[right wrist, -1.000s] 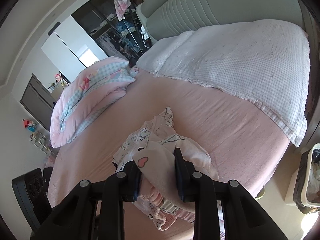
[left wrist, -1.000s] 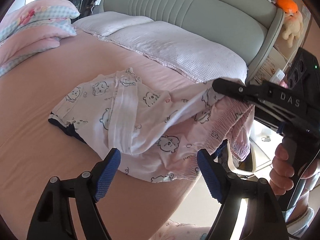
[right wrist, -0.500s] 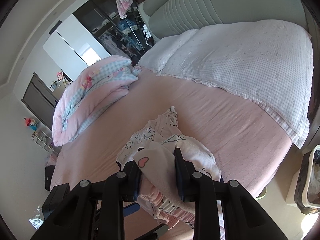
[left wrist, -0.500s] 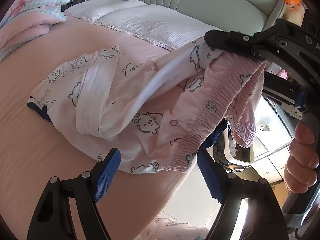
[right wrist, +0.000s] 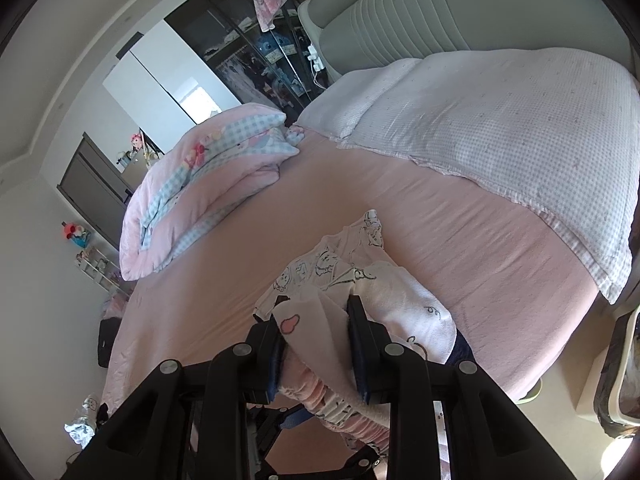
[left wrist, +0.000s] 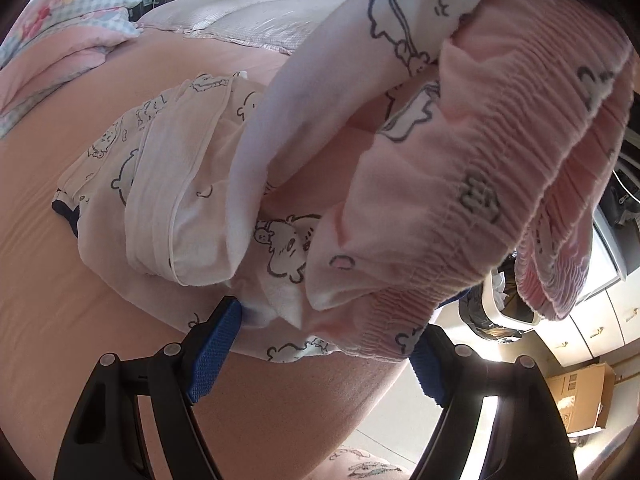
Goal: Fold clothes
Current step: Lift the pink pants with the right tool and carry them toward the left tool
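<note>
Pink pyjama trousers (left wrist: 400,200) with a bear print and a gathered waistband hang in front of the left wrist camera, lifted at the upper right. Their other end trails onto the pink bed sheet (left wrist: 60,300). My left gripper (left wrist: 324,356) is open, its blue pads on either side of the garment's lower edge; the left pad (left wrist: 216,348) touches the cloth. In the right wrist view my right gripper (right wrist: 316,332) is shut on a bunched fold of the trousers (right wrist: 304,320), just above the bed's near edge. The rest of the garment (right wrist: 344,256) lies ahead on the sheet.
A folded pink and blue checked quilt (right wrist: 208,184) lies at the bed's far left. Pillows under a checked cover (right wrist: 500,128) sit against the grey headboard (right wrist: 400,12). A bin (right wrist: 624,380) stands on the floor at right, and a cardboard box (left wrist: 580,396) beyond the bed edge.
My left gripper has come lower and closer to the trousers, whose lower edge now sits between its open fingers. The right gripper has kept its grip and barely moved.
</note>
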The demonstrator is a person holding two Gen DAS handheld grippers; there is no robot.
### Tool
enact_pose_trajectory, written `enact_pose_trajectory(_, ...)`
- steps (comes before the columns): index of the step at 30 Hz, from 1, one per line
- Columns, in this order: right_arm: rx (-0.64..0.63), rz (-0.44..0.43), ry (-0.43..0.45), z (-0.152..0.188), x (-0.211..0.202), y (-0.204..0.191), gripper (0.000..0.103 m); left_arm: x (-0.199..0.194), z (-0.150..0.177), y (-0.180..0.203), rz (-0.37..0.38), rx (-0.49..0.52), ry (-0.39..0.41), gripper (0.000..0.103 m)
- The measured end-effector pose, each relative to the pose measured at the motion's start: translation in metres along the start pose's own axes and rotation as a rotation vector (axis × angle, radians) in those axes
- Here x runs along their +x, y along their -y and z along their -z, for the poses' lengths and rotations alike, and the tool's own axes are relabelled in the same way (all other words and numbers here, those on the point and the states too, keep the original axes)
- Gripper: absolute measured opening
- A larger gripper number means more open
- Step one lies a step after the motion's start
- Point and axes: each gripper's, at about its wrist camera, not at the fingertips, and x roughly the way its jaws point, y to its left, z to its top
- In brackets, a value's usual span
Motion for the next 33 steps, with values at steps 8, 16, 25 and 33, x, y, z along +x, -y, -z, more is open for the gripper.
enact_pose_trajectory(8, -0.053, -0.055, -0.053, 0.010, 0.009, -0.019, 0.027, -0.016, -0.003, -0.024, 0.013, -0.074, 0.020, 0.046)
enact_pose_trajectory(16, -0.124, -0.091, -0.121, 0.021, 0.023, -0.044, 0.027, -0.047, -0.001, -0.049, 0.037, -0.092, 0.076, 0.029)
enact_pose_trajectory(25, -0.168, -0.087, -0.165, 0.027, 0.034, -0.065, 0.027, -0.070, 0.007, -0.074, 0.089, -0.149, 0.065, 0.067)
enact_pose_trajectory(33, -0.200, -0.069, -0.198, 0.032, 0.043, -0.083, 0.027, -0.089, 0.008, -0.070, 0.083, -0.074, 0.194, 0.080)
